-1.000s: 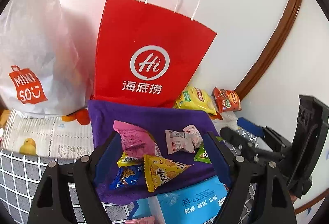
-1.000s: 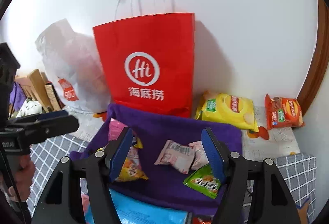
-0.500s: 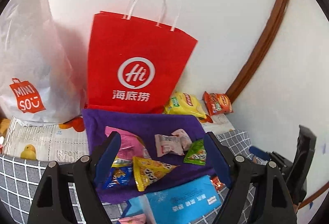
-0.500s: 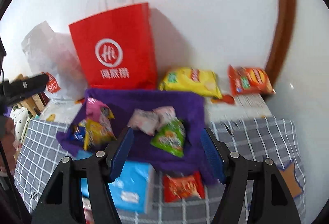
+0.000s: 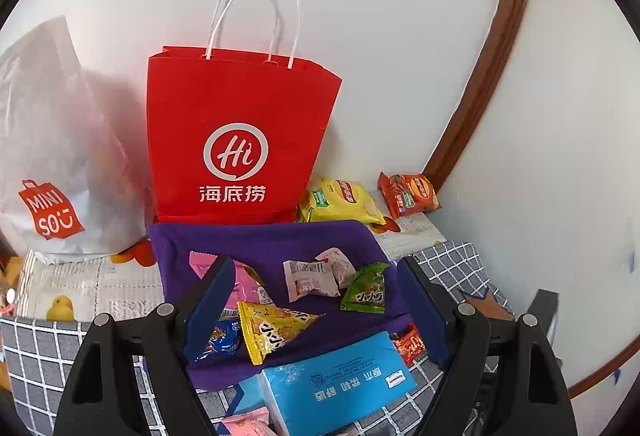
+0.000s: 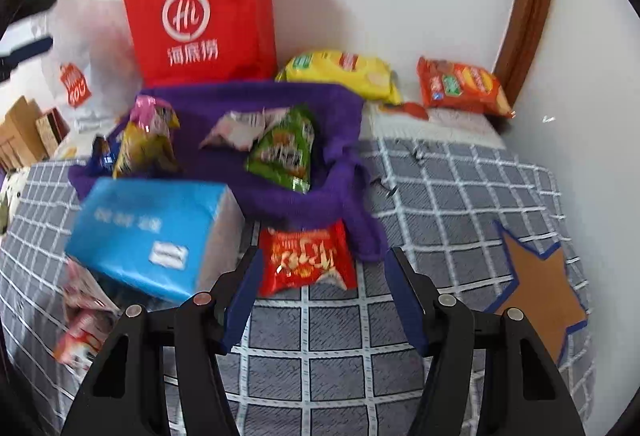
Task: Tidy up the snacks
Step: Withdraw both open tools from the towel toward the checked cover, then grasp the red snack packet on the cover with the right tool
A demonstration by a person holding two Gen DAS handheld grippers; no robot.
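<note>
Crinkling foil red packet — fuzzy purple cloth beside.

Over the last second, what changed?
The right gripper swung down and right, ending open over the small red packet; the left gripper pulled back, open. Nothing was grasped or released. The snacks on the purple cloth and the red bag stayed put.

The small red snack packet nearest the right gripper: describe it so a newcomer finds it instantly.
Start at the purple cloth below the red paper bag. Just off its near edge, on the grey checked cover, lies the small red packet, right of the blue tissue pack. It lies alone off the cloth.
</note>
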